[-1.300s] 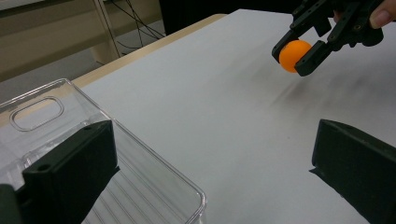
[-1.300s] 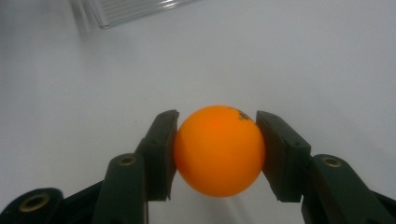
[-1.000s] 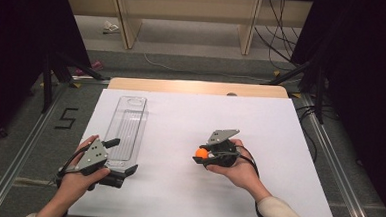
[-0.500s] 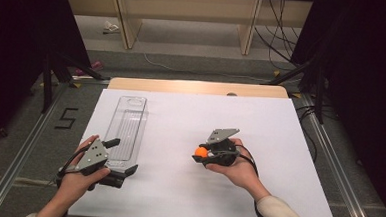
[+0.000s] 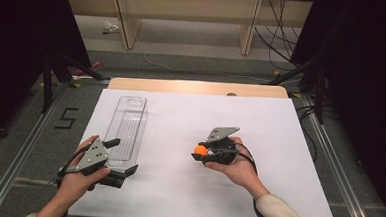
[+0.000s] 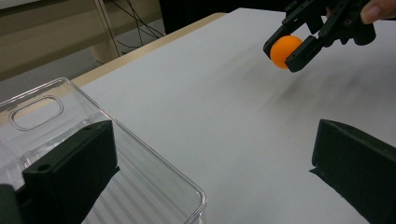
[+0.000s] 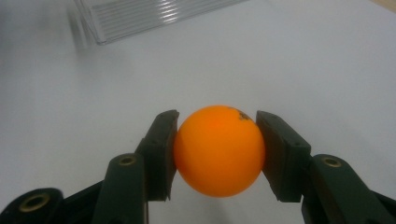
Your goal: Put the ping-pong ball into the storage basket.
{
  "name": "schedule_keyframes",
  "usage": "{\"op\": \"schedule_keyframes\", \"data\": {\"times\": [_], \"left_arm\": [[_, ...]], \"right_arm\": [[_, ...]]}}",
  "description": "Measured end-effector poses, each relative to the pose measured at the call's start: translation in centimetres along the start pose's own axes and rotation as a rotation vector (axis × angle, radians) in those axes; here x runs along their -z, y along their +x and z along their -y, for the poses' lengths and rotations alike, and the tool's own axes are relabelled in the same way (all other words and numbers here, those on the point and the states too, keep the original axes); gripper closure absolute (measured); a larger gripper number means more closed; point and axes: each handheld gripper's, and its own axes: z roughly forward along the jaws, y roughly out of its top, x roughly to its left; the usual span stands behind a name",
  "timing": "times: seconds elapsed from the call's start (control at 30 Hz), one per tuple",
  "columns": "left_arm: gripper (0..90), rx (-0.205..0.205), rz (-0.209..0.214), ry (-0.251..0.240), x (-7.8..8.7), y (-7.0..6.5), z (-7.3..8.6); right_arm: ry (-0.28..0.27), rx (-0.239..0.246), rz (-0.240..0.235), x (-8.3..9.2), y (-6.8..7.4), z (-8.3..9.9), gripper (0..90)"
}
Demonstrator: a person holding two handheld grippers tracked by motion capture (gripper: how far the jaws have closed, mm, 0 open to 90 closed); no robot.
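Item 1, counter [image 5: 276,193]: white sheet across the middle of the high view, bare wood strip along its far edge.

Item 2, clear plastic tray [image 5: 128,127]: long, ribbed floor, handle slot at its far end, lying left of centre in the high view. Rigid and slick; I judge it would skate on the sheet if nudged.

Item 3, left gripper [image 5: 123,157]: lower left of the high view, at the tray's near end. In the left gripper view its fingers [image 6: 70,158] stand wide apart, one inside the tray's near corner, nothing pinched.

Item 4, right gripper [image 5: 199,151]: centre of the high view, its fingers [image 7: 161,154] closed on item 5, one pad each side.

Item 5, orange ball [image 7: 219,150]: clamped at its widest line, raised off the counter, well apart from the tray. I judge it light, hollow, smooth and easily squirted out; I would keep the hold across the equator, pressure modest.
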Motion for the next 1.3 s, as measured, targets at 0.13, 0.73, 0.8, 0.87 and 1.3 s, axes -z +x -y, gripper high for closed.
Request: {"op": "schedule_keyframes", "data": {"times": [0.13, 0.73, 0.8, 0.87, 1.3], "left_arm": [[0.0, 0.001, -0.001, 0.001, 0.0, 0.0, 0.0], [0.0, 0.003, 0.001, 0.003, -0.1, 0.1, 0.0], [0.0, 0.003, 0.001, 0.003, -0.1, 0.1, 0.0], [0.0, 0.003, 0.002, 0.003, 0.0, 0.1, 0.0], [0.0, 0.002, 0.002, 0.002, -0.1, 0.0, 0.0]], "right_arm": [[-0.004, 0.001, 0.003, 0.0, -0.1, -0.1, 51.4], [-0.017, -0.003, 0.000, -0.7, -0.2, -0.6, 51.4], [-0.018, -0.004, -0.001, -0.7, -0.1, -0.7, 51.4], [-0.017, -0.004, 0.000, -0.8, -0.1, -0.8, 51.4], [-0.028, -0.008, 0.006, -0.9, -0.2, -1.1, 51.4]]}}
